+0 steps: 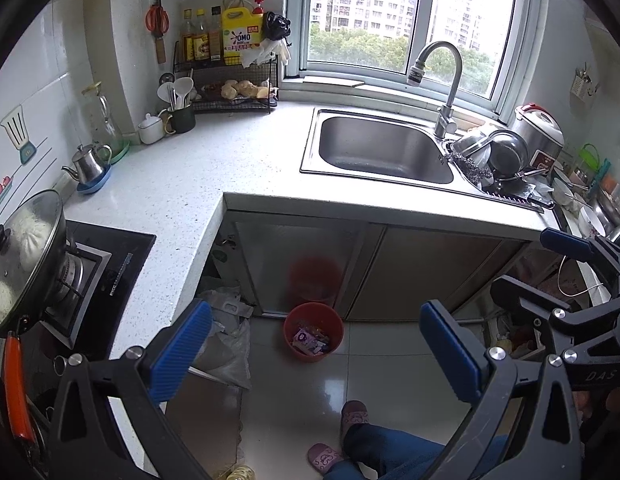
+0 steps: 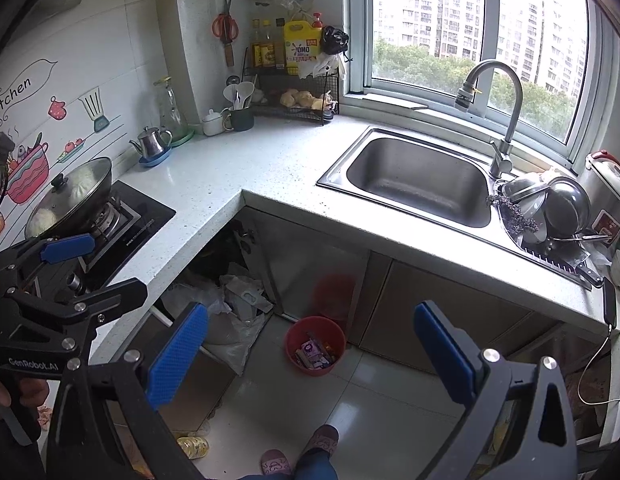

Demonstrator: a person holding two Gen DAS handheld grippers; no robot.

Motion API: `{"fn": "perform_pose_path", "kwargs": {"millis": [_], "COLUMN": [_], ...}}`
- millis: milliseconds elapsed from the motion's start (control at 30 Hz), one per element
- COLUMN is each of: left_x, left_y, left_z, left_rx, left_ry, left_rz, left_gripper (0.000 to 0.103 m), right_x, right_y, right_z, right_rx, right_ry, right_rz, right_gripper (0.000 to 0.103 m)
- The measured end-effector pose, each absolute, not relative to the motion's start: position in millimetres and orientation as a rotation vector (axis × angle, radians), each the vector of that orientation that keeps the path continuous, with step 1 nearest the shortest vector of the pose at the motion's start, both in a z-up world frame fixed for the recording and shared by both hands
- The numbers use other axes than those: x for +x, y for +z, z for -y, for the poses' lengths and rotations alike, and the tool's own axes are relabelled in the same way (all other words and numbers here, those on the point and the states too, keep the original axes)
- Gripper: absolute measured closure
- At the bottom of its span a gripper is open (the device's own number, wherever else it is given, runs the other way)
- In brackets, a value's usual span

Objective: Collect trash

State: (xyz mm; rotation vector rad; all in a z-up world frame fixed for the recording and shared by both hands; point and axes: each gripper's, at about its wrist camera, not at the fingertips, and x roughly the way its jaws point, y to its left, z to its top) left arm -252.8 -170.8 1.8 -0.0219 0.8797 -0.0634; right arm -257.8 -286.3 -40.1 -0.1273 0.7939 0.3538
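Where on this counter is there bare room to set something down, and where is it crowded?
Bare: the corner stretch of counter between the stove and the sink, and the sink basin itself. Crowded: the wire rack corner and the dish pile right of the faucet.

The tiled floor (image 1: 374, 380) carries a red trash bin (image 1: 314, 332) — plastic bags (image 1: 229, 344) lie to its left.

Steel sink (image 1: 384, 148) beside stacked pots (image 1: 498, 152), kettle (image 1: 87, 164) near stove (image 1: 97, 276)
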Motion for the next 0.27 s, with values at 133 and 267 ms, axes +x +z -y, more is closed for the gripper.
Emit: {"fn": "perform_pose_path", "kwargs": {"millis": [133,267], "left_x": [-251.5,-249.2], "left_y": [1.0,-1.1], "left_z": [172.7,173.8], "left_rx": [-0.009,-0.004], "left_ry": [-0.066,-0.076], "left_rz": [-0.883,-0.894], "left_gripper": [0.000,0.000], "right_x": [-257.8,-257.9], "right_y": [-41.1,-42.3], "right_z": [286.1,285.5], "right_rx": [-0.123,-0.122], "right_ry": [0.350,0.348], "right_rz": [-0.798,-0.802], "right_gripper": [0.001,0.001]}}
